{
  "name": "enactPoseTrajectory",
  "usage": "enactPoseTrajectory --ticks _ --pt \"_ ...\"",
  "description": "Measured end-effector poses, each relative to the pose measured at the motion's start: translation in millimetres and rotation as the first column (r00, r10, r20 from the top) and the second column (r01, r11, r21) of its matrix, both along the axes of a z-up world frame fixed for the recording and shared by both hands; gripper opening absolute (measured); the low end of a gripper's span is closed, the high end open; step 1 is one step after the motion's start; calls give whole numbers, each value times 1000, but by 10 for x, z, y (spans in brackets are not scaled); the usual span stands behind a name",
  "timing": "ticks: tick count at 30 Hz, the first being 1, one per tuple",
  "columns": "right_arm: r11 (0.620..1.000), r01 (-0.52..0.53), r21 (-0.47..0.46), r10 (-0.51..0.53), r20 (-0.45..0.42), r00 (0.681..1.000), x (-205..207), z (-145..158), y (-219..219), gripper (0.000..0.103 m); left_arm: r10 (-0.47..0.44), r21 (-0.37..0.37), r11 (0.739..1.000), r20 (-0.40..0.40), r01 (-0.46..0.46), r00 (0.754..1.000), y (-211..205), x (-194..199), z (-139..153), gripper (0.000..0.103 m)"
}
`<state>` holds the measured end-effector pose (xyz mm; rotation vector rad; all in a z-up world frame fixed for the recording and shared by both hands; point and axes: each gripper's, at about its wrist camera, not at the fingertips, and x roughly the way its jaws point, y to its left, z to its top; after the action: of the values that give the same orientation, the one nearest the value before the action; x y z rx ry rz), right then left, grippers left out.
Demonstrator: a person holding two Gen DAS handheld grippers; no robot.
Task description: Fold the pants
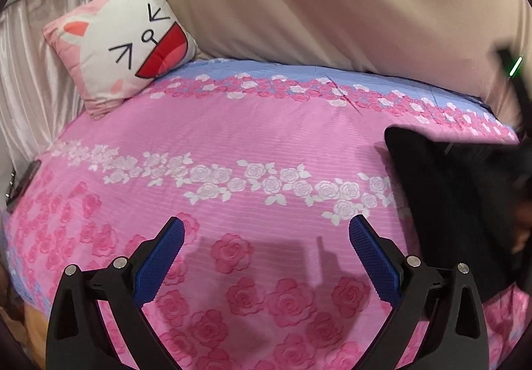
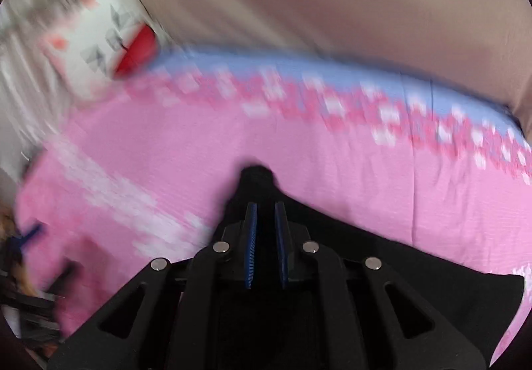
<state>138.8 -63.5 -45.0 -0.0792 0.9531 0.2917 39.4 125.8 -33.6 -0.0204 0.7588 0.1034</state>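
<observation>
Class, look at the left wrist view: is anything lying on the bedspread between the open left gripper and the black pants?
Nothing visible does. The left gripper hangs open over bare bedspread, and the pants lie off to its right. The pillow sits far back, left.

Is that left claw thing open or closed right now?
Open. The left gripper has its blue-padded jaws spread wide with only the pink rose bedsheet visible between them; the black pants lie off to its right.
</observation>
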Motion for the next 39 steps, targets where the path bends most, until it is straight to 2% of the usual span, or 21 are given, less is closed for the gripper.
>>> enactPoseTrajectory --ticks 2,6,8,12,15,16,17,19,20,21,22,23,25,27,28,30,31,34,36,38,39 --pt "992 32 122 -34 15 999 -74 172 -211 10 -23 -10 1000 11 23 1000 -67 28 62 98" --pt "961 45 271 -81 122 989 -519 594 -629 11 -76 35 997 66 74 995 -286 65 295 98" --pt "958 93 272 -138 151 979 -747 679 -952 11 -96 54 994 98 92 991 -419 117 411 98" --pt "954 162 251 -200 136 970 -906 645 -1404 13 -184 87 981 117 175 976 -945 412 572 98" --pt "954 200 221 -223 85 971 -753 397 -1643 13 -234 120 967 55 226 971 -1376 838 422 98" --pt "954 221 202 -240 74 968 -688 307 -1718 10 -224 148 965 19 219 974 -1481 1001 344 98" --pt "951 241 193 -255 51 966 -603 178 -1851 2 -202 183 962 -12 201 979 -1575 1170 248 98" --pt "913 265 310 -278 -2 960 -530 -37 -2159 0 -142 255 953 -110 166 984 -1659 1512 -37 98" --pt "870 269 413 -280 -35 959 -527 -98 -2301 0 -131 248 954 -161 168 978 -1643 1619 -167 98" --pt "842 275 463 -279 -63 958 -526 -117 -2367 0 -123 227 960 -195 167 973 -1598 1705 -301 98" --pt "838 274 472 -273 -73 959 -526 -107 -2371 0 -123 207 964 -198 164 972 -1552 1724 -352 98" --pt "850 265 455 -264 -67 962 -548 -42 -2329 0 -126 193 968 -185 162 975 -1518 1714 -331 98" --pt "856 234 461 -260 -8 966 -658 149 -2275 3 -128 230 959 -166 164 978 -1534 1668 -250 98" --pt "860 211 464 -276 77 958 -764 317 -2280 6 -118 266 954 -90 138 989 -1532 1500 -58 98" --pt "876 235 421 -298 89 950 -750 315 -2299 6 -112 276 953 -61 124 992 -1527 1428 32 98" --pt "917 293 271 -314 37 949 -573 75 -2322 5 -121 268 956 -17 121 993 -1535 1258 213 98" --pt "910 290 296 -311 27 950 -546 -16 -2383 7 -131 252 959 -11 129 991 -1539 1190 266 98" --pt "872 329 364 -362 26 932 -720 149 -2485 8 -163 239 958 -8 160 987 -1561 947 371 98" --pt "877 276 393 -344 114 932 -1002 377 -2422 12 -184 222 959 7 178 983 -1552 678 432 98" --pt "873 235 428 -308 110 945 -1160 401 -2344 12 -203 186 962 1 199 979 -1516 507 398 98" --pt "886 231 403 -292 96 952 -1204 342 -2282 11 -202 177 963 -20 202 979 -1520 440 285 98"
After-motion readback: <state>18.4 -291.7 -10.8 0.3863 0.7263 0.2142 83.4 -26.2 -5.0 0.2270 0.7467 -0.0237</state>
